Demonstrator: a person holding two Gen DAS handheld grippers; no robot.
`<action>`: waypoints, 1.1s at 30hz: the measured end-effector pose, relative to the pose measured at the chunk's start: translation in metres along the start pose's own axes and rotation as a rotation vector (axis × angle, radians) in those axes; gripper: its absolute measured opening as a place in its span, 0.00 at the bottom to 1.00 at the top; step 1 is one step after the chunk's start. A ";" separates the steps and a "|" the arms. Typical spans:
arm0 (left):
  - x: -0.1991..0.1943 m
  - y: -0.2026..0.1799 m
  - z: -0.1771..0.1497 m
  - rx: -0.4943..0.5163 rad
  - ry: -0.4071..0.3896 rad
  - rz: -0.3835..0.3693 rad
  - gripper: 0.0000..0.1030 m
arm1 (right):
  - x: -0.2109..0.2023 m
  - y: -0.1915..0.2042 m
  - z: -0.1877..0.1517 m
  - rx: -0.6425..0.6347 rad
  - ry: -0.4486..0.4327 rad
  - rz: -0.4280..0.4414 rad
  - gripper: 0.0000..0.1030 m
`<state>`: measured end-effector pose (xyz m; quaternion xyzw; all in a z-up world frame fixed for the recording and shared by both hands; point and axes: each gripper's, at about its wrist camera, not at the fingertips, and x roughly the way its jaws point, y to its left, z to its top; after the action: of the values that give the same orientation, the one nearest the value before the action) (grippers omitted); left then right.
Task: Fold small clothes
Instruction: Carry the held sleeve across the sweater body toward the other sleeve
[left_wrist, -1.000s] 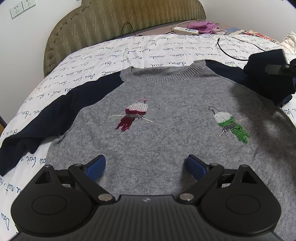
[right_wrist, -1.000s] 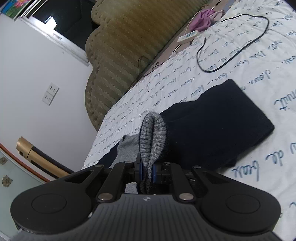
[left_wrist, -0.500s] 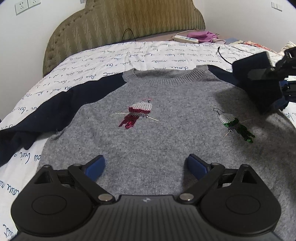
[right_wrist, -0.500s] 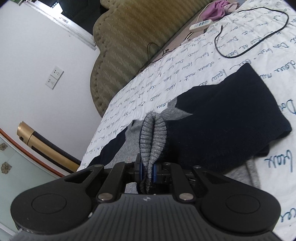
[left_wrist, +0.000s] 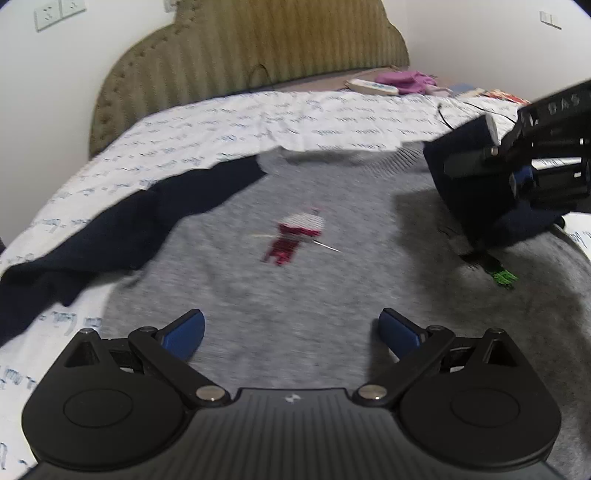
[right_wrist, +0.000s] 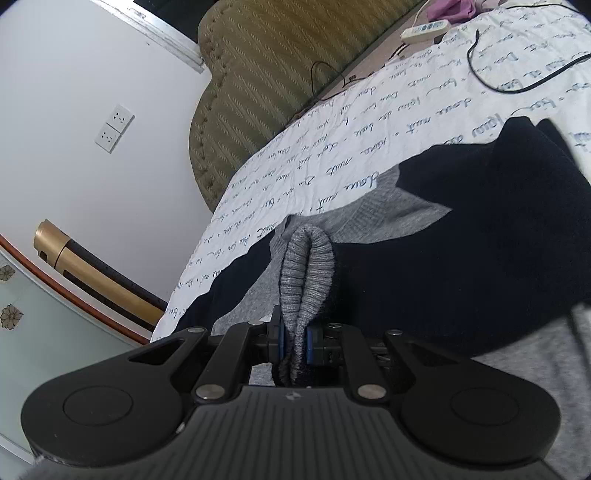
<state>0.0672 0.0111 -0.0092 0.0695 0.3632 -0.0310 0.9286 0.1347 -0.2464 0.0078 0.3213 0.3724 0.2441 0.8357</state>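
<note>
Right gripper (right_wrist: 293, 345) fingers clamped on ribbed grey cuff (right_wrist: 306, 266), carrying navy sleeve (right_wrist: 480, 236) across the grey knit sweater (left_wrist: 295, 288) flat on the bed (left_wrist: 229, 125) for the fold; left gripper (left_wrist: 291, 330) fingers wide apart, empty, above hem.

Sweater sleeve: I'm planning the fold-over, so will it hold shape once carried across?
Probably floppy: the navy sleeve sags in folds from the right gripper. Its ribbed cuff bunches between shut jaws, so likely soft, not slippery.
</note>
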 end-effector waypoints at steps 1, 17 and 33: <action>0.000 0.004 0.000 -0.005 0.003 0.005 0.98 | 0.003 0.001 -0.001 0.000 0.004 0.000 0.15; 0.011 0.033 -0.003 -0.048 0.027 0.118 0.98 | 0.046 0.036 -0.007 -0.111 0.055 -0.035 0.16; 0.013 0.033 -0.011 -0.048 -0.006 0.115 0.99 | 0.080 0.053 -0.012 -0.160 0.106 -0.068 0.16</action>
<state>0.0730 0.0449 -0.0227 0.0678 0.3564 0.0308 0.9313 0.1642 -0.1545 0.0026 0.2271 0.4063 0.2611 0.8457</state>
